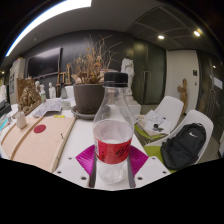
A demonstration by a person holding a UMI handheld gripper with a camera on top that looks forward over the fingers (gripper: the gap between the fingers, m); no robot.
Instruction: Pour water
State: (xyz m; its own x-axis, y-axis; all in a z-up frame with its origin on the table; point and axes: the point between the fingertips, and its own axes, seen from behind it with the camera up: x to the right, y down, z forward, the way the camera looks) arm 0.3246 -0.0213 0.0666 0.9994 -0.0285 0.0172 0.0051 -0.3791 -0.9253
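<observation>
Clear ribbed bottle (113, 128) between pads (85, 156)

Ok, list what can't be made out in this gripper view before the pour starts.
- Fingers: only the pink pads show beside the bottle; the bottle hides whether both press on it.
- Bottle's base: hidden low down between the pads.
- Receiving cup or glass: none identifiable; the items on the table behind are too small.
- Bottle label: text too small to read.
- Water level: unclear through the plastic.

The white table (72, 150) carries a clear bottle (114, 125) with a red label, a potted plant (90, 95) just behind it and a wooden board (42, 145) beside it.
</observation>
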